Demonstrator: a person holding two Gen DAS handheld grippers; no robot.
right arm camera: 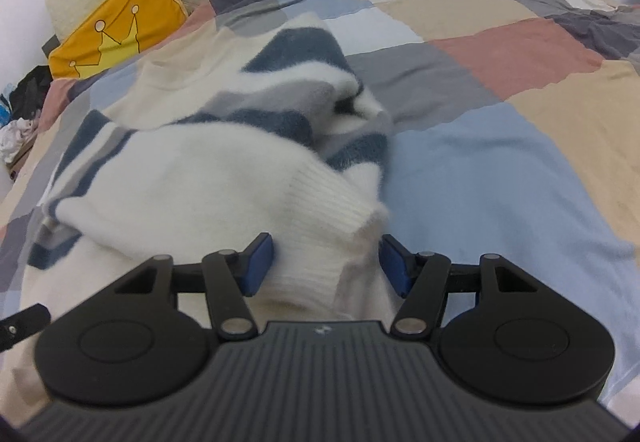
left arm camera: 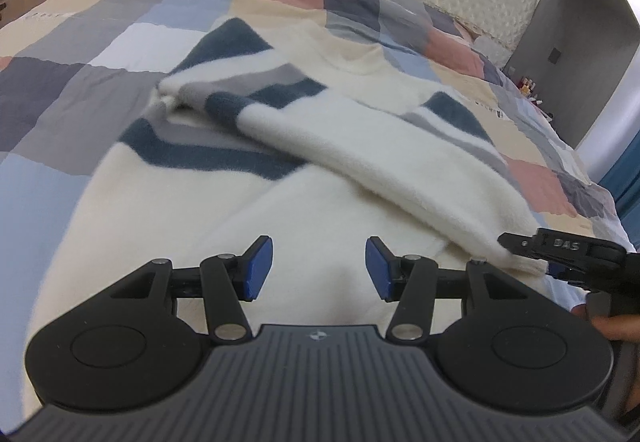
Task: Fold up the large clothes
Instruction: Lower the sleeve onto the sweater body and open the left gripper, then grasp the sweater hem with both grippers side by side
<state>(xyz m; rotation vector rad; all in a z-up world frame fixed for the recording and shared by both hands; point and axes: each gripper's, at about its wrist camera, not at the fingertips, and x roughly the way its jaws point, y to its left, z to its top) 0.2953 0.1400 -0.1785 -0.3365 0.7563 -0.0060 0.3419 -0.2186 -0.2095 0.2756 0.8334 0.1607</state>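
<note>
Cream sweater (left arm camera: 248, 202) w/ navy & grey stripes lay on the patchwork duvet (left arm camera: 60, 90), one sleeve (left arm camera: 360, 146) folded across its body. Left gripper (left arm camera: 319, 268) hovered over the sweater's lower part, jaws apart, nothing btwn them. Right gripper (right arm camera: 326, 264) had the ribbed cuff (right arm camera: 320, 238) btwn its blue pads (right arm camera: 256, 264); whether they pinched it, can't tell. Yellow crown pillow (right arm camera: 116, 26) sat by the headboard.

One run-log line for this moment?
sweater on bed | left gripper open | right gripper around cuff

My left gripper (left arm camera: 320, 268) is hovering, fingers (left arm camera: 259, 268) parted, over the fluffy cream, navy-striped sweater (left arm camera: 240, 202) on the patchwork bed (left arm camera: 80, 62).
</note>
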